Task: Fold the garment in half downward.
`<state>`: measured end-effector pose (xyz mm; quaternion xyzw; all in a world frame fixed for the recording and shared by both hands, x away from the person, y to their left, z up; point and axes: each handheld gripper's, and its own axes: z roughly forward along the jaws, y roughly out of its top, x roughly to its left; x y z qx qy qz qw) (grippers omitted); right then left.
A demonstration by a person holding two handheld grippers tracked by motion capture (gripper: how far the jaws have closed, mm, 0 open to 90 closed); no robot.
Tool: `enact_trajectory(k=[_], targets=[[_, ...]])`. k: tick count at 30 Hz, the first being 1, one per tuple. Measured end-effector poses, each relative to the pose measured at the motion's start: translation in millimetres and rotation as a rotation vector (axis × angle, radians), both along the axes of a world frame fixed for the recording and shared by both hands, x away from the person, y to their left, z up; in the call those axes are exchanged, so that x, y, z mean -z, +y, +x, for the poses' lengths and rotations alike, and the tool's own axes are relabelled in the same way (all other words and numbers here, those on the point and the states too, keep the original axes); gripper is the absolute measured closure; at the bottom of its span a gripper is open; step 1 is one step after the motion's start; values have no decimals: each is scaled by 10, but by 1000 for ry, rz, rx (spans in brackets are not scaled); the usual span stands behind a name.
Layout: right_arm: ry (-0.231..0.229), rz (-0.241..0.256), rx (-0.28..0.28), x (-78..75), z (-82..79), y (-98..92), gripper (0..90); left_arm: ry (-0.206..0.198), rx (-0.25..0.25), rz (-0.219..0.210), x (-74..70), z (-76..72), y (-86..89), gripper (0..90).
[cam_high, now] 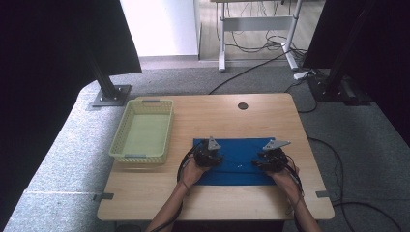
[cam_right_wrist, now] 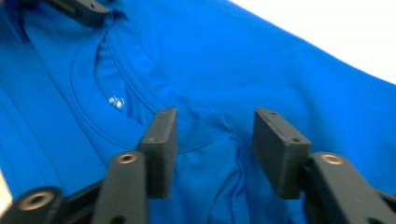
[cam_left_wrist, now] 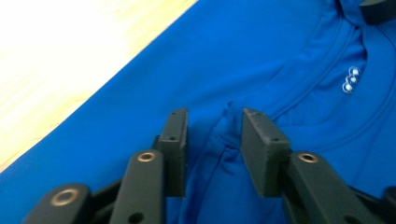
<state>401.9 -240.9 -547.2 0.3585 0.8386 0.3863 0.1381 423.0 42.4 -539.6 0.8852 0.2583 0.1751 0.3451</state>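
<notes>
Left gripper: jaws parted, straddling a raised fold of the shirt; the cloth bunches up in the gap but neither pad presses it.
Left fingers: black pads resting low on the blue fabric, one each side of the fold.
Right gripper: jaws likewise apart, a puckered ridge of shirt standing between them, not pinched.
Right fingers: set down onto the cloth, the wider gap of the two pairs.
Shirt: blue, spread flat on the table under both grippers; from the high view the left gripper sits on its left part and the right gripper on its right part.
Collar: curved seam just beyond the right fingers, toward their left; in the left gripper view it arcs just beyond the fingers, toward their right.
Logo: small white mark inside the collar, between the two grippers, a little ahead of each pair of fingers.
Hands: the left hand and right hand grip the tools from the near edge of the table, forearms coming in from below.
Basket: pale green, well off to the left of the left fingers, standing apart from the shirt.
Hole: round dark grommet in the tabletop, far beyond both pairs of fingers.
</notes>
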Motion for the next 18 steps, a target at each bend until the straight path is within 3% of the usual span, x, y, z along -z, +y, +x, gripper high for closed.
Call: enact_trajectory(k=[2, 8, 13, 18], targets=[[6, -16, -14, 32, 2, 17, 597, -4, 13, 2, 12, -11, -8, 666], [-40, -22, -34, 4, -77, 15, 801, -17, 27, -3, 6, -40, -6, 790], [-58, 5, -54, -60, -145, -3, 812, -23, 32, -35, -53, -86, 24, 825], [-68, 34, -81, -142, -263, -18, 812, -36, 58, -68, -158, -226, 76, 826]])
